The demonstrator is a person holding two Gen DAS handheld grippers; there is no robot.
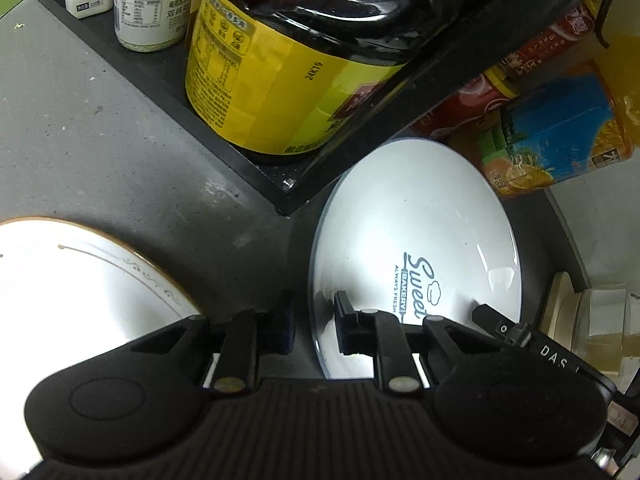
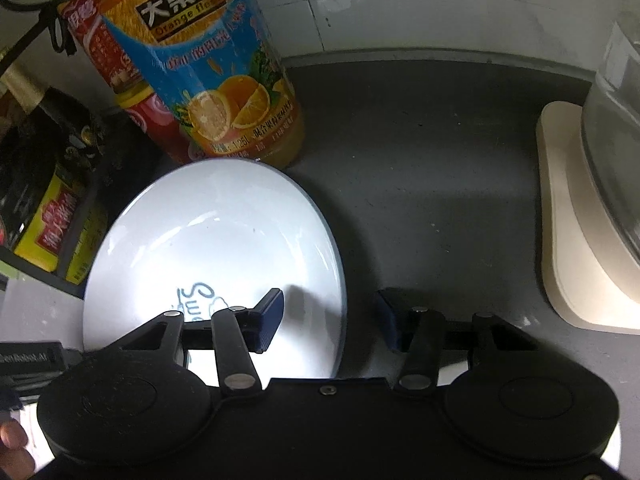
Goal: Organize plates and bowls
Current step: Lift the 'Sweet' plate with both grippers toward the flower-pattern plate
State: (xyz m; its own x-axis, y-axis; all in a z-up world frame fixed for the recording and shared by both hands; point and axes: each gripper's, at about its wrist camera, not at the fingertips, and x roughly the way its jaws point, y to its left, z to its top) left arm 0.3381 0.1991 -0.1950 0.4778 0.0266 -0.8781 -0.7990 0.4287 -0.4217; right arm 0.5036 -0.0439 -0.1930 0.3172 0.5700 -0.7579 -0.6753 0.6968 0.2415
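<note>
Beside the black shelf [image 1: 256, 168], two plates are lying on the grey counter [image 1: 100, 152].
Left gripper [image 1: 314, 322] is clamping the "Sweet" plate's [image 1: 408, 232] rim; right gripper [image 2: 328, 316], jaws apart, is straddling its opposite edge; the gold-rimmed plate [image 1: 80, 280] is sitting untouched.

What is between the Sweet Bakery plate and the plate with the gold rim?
Only bare grey counter lies between the Sweet Bakery plate and the gold-rimmed plate, seen in the left wrist view.

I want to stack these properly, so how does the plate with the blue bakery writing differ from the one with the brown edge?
The bakery plate is pale blue-white with a blue logo; the brown-rimmed plate is white with a grey scroll line. The bakery plate lies beside the juice bottle, between both grippers' jaws; the brown-rimmed plate lies apart, left of the black shelf. Both are round and lie on the grey counter.
</note>
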